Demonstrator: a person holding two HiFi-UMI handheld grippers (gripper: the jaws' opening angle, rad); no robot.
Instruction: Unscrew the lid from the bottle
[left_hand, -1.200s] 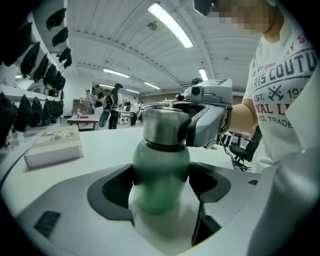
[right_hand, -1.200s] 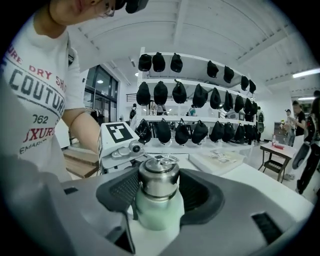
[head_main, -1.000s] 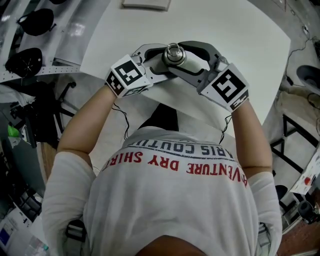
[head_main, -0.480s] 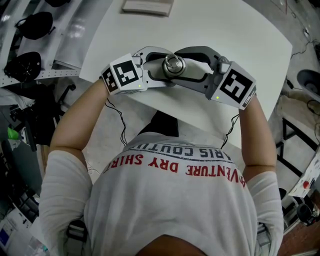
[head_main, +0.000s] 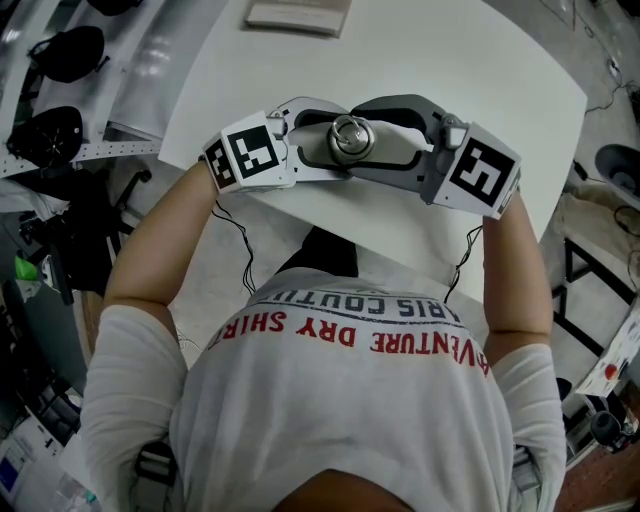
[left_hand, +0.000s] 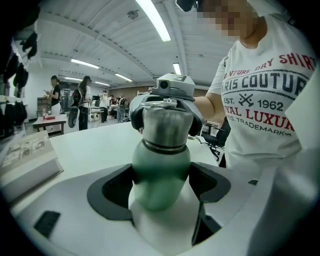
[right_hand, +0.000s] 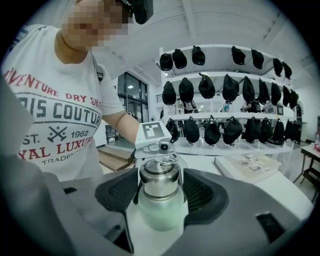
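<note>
A bottle with a pale green body (left_hand: 161, 175) and a steel lid (head_main: 350, 135) stands on the white table (head_main: 480, 60) near its front edge. My left gripper (head_main: 335, 140), the white one, is shut on the green body, whose sides touch both pads (left_hand: 120, 187). My right gripper (head_main: 360, 135), the dark grey one, reaches in from the right at lid height. Its jaws are opening with the lid (right_hand: 159, 180) between them, and a thin gap shows beside the lid. The bottle is upright, and the lid sits on its neck.
A booklet (head_main: 295, 15) lies at the table's far edge. The table's front edge (head_main: 330, 215) runs just below the grippers, against the person's body. Black caps hang on white racks (right_hand: 225, 90) beside the table, and people (left_hand: 82, 100) stand far off.
The right gripper has swung round the lid, its marker cube moving right and turning. The left gripper and bottle have shifted slightly left and stayed together.
</note>
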